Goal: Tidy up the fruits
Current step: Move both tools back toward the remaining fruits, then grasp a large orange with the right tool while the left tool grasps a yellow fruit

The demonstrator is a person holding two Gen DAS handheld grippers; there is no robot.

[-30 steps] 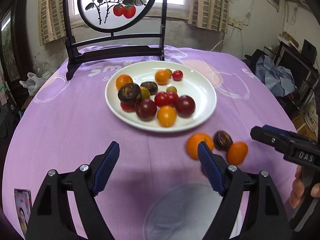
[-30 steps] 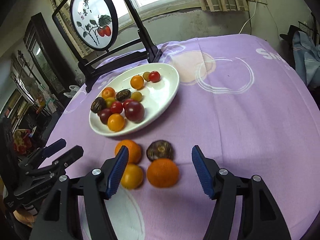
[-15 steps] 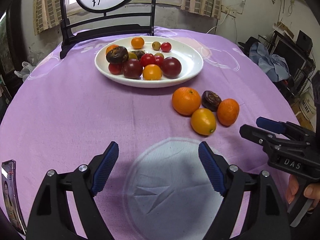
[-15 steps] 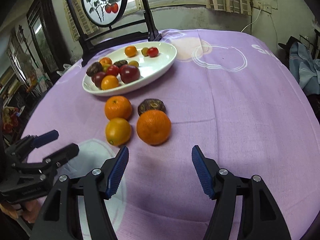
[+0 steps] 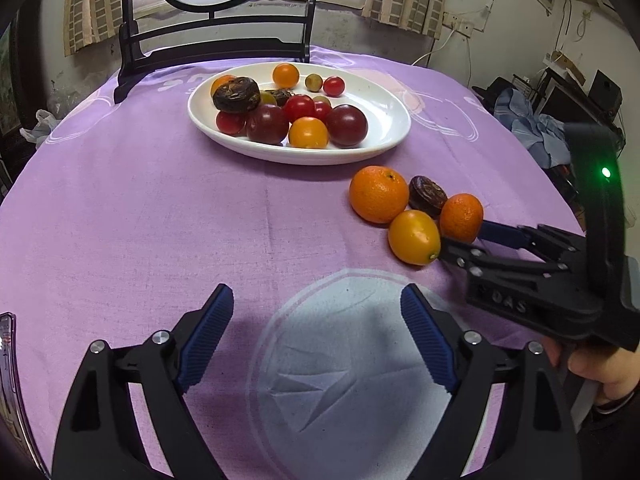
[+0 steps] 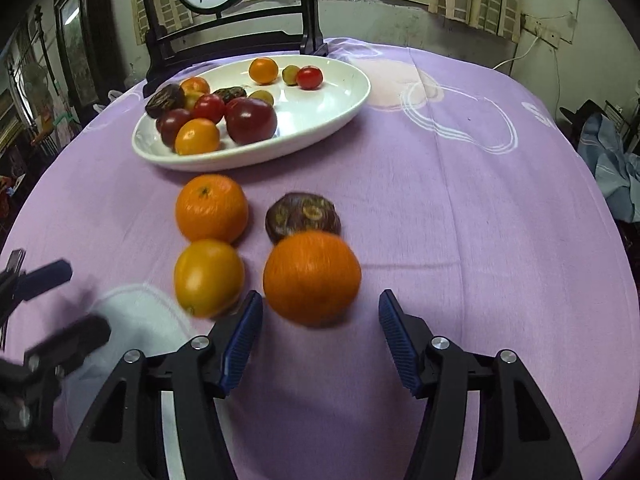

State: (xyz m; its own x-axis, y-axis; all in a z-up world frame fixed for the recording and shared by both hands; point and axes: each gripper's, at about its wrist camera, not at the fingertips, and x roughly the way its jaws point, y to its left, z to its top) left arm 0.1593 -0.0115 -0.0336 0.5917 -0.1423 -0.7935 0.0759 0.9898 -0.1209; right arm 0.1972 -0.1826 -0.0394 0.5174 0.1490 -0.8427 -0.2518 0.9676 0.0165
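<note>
A white plate (image 5: 384, 120) (image 6: 336, 100) holds several small tomatoes and dark fruits on the purple tablecloth. In front of it lie two oranges, one near (image 6: 312, 278) (image 5: 462, 217) and one farther (image 6: 211, 208) (image 5: 378, 194), a yellow-orange fruit (image 6: 209, 276) (image 5: 414, 237) and a dark brown fruit (image 6: 303, 216) (image 5: 427, 196). My right gripper (image 6: 320, 326) (image 5: 460, 240) is open, its fingers just short of the near orange, on either side of it. My left gripper (image 5: 316, 332) is open and empty over a pale blue patch of cloth.
A black wooden stand (image 5: 216, 36) (image 6: 236, 40) with a round painted panel stands behind the plate. The table edge curves away on the right, with clutter and blue cloth (image 5: 532, 128) beyond. A phone edge (image 5: 8, 360) shows at the far left.
Both grippers have moved forward toward the loose fruits. The right gripper has come up to the near orange, which now sits just ahead of its open fingers.
</note>
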